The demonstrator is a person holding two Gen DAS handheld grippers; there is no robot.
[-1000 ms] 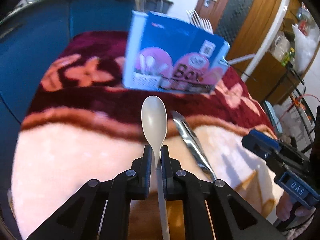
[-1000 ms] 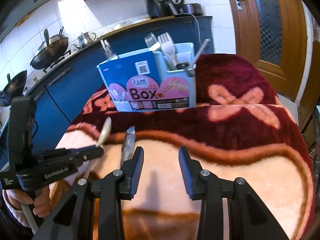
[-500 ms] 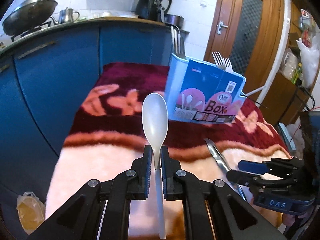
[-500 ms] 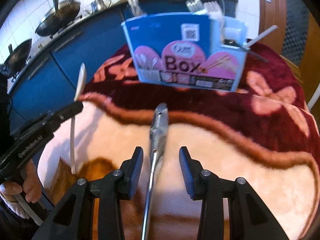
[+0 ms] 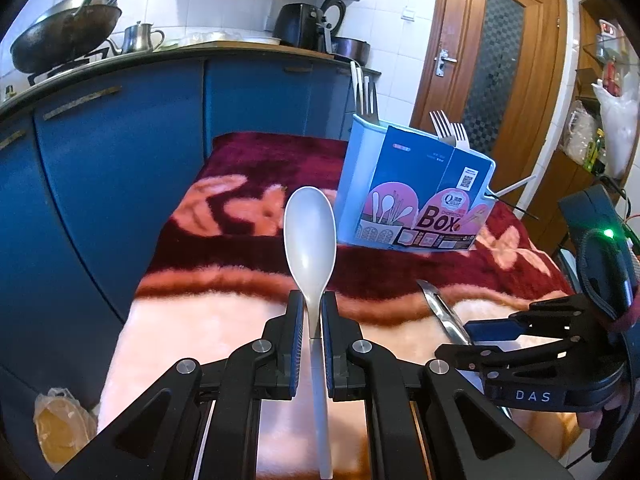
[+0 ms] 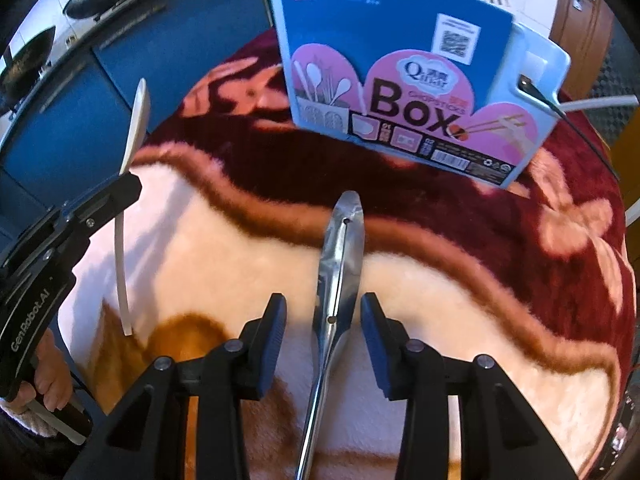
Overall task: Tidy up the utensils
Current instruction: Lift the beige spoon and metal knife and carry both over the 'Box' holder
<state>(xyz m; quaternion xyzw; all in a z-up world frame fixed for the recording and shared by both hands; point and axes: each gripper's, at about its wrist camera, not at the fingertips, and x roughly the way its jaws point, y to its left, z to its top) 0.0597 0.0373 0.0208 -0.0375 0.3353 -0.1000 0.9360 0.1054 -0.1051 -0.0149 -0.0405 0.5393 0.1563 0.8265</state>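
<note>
Left wrist view: left gripper (image 5: 312,312) clamped on white spoon (image 5: 310,240) at its neck, held above the blanket (image 5: 224,320); the long handle could pivot or slip. Utensil box (image 5: 412,196) holds forks (image 5: 448,130). Right wrist view: right gripper (image 6: 323,320) open astride metal tongs (image 6: 340,264) lying on the blanket; closing could skid them.

right tool (image 6: 324,320) – gaping | metal tongs (image 6: 340,264) between fingers, maybe untouched | utensil box (image 6: 408,80) beyond
</note>
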